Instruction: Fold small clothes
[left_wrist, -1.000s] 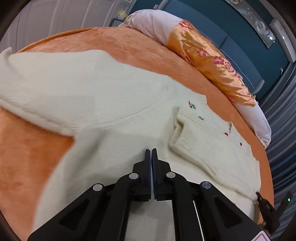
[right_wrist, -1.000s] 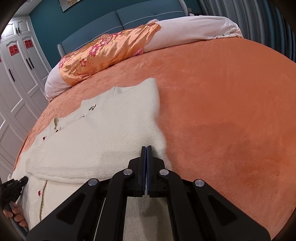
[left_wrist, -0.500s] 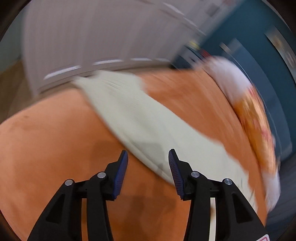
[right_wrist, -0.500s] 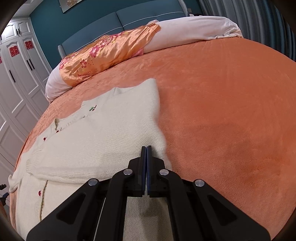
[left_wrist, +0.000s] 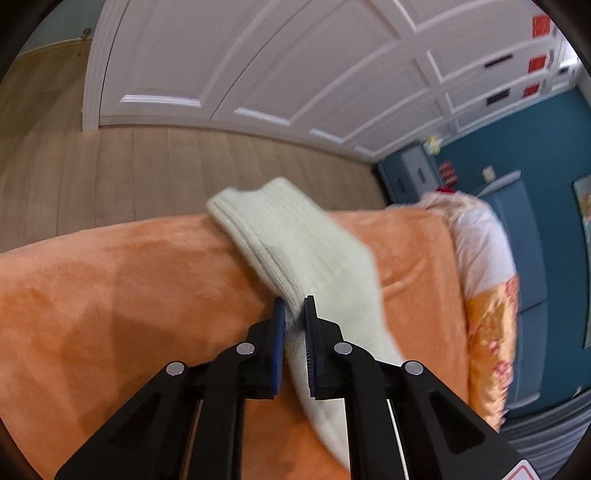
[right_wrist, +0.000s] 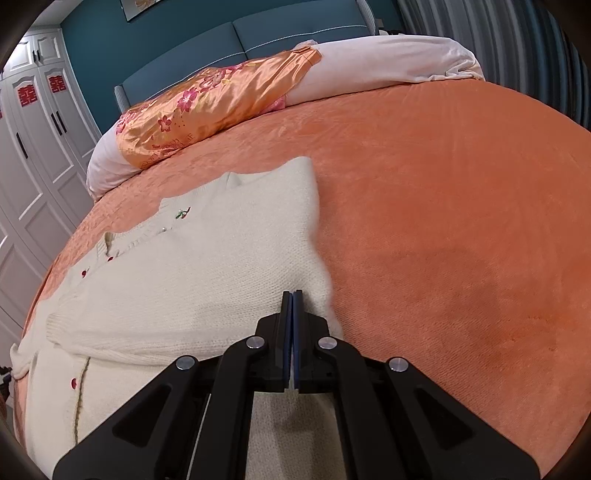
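L cam faces wardrobe (left_wrist: 295, 74), blurry; R cam faces headboard (right_wrist: 258, 40); both low over bed (right_wrist: 443, 221).

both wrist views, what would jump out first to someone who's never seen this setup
The cream knit cardigan spread on the orange bedspread dominates the right wrist view, with red buttons near its left edge. In the left wrist view, its ribbed sleeve is pinched between the left gripper fingers, near the bed's edge with the wood floor beyond. The right gripper sits closed over the cardigan's right edge; a floral satin pillow lies at the headboard.
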